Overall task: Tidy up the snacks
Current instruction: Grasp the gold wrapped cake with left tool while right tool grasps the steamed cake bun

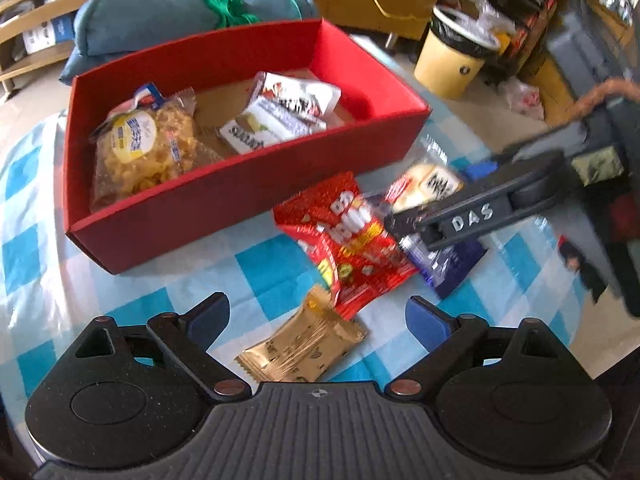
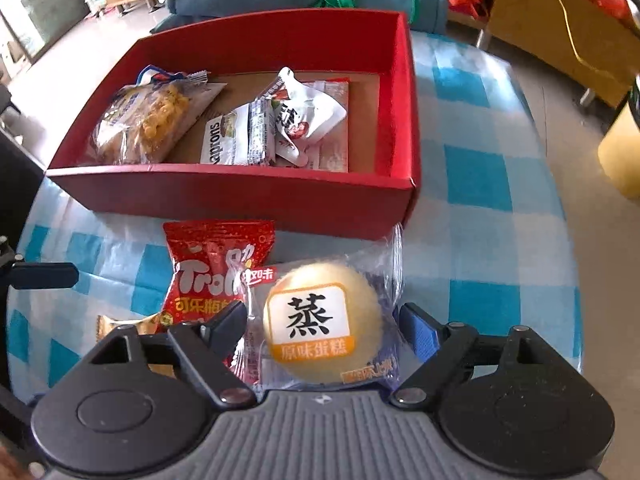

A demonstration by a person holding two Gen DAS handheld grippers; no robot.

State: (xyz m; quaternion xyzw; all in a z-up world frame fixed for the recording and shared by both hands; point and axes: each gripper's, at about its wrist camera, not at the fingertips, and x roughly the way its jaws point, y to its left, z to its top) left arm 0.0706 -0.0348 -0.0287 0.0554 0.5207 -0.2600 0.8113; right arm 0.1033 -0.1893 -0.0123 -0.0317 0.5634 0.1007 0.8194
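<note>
A red box point(image 1: 224, 196) point(image 2: 248, 196) stands on the checked tablecloth and holds a yellow snack bag point(image 1: 144, 148) point(image 2: 140, 124) and white packets point(image 1: 280, 116) point(image 2: 276, 128). In front of it lie a red Trolli bag point(image 1: 348, 240) point(image 2: 208, 276), a steamed cake in clear wrap point(image 1: 428, 188) point(image 2: 324, 320) and a gold packet point(image 1: 304, 344). My right gripper point(image 2: 322, 320) point(image 1: 404, 228) is open, with a finger on each side of the cake. My left gripper point(image 1: 318, 316) is open and empty, just above the gold packet.
A dark blue packet point(image 1: 460, 264) lies under the cake. A blue bundle point(image 1: 160, 20) sits behind the box. A yellow bin point(image 1: 452, 56) stands on the floor to the right. The table edge point(image 1: 592, 340) curves at the right.
</note>
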